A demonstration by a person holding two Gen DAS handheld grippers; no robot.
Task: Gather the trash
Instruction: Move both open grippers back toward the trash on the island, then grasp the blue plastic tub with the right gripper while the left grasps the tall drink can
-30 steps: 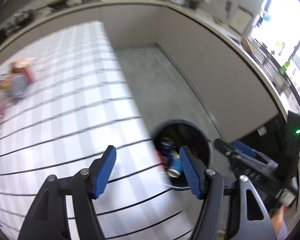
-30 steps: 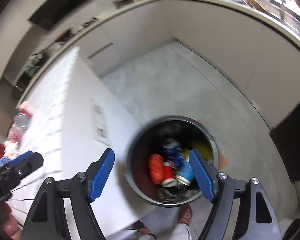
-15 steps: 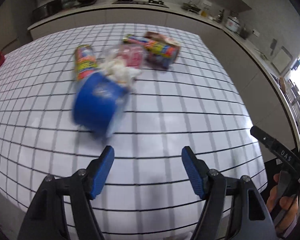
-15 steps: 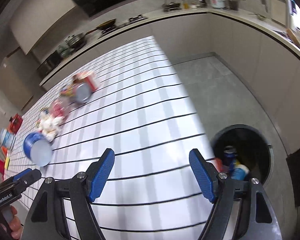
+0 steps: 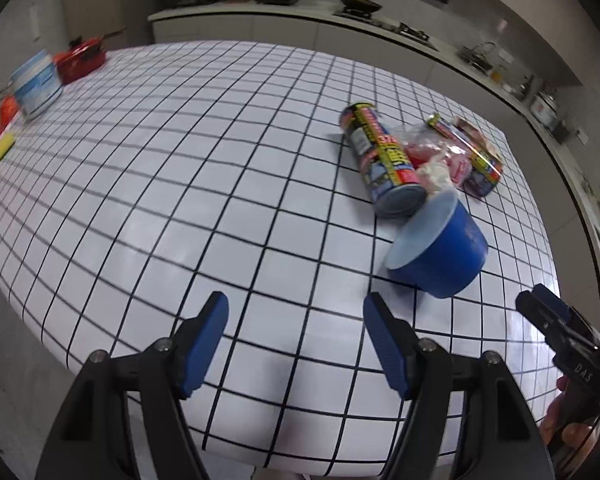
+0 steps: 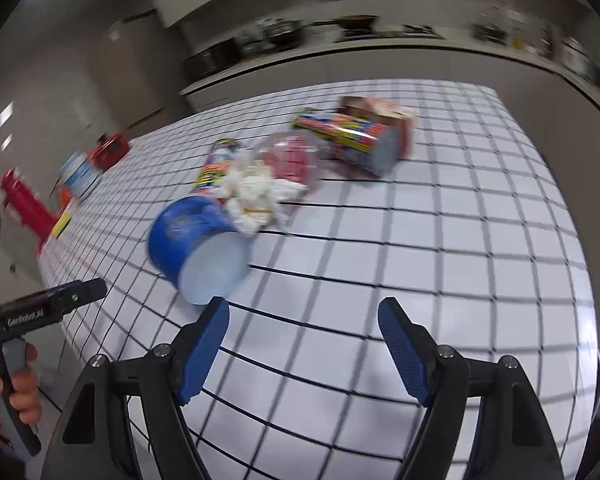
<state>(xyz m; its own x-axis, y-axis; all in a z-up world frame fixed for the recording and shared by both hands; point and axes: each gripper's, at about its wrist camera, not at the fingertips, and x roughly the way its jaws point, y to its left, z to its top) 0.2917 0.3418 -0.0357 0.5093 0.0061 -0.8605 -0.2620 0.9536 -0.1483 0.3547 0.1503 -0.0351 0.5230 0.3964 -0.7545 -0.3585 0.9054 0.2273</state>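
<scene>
Blue tub (image 6: 198,246) lies on its side, mouth towards the right gripper (image 6: 304,346), just ahead-left of its open, empty jaws; left gripper (image 5: 296,344), also open and empty, sits farther off

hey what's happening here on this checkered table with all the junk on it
A person is clearing trash off the table, holding tongs in each hand. Both the left tongs and the right tongs are open and empty, hanging over the near part of the table. The pile waits ahead: a blue tub on its side, a tall can lying down, crumpled tissue, a clear bag with something pink inside and a second can. Nothing is gripped yet.
</scene>
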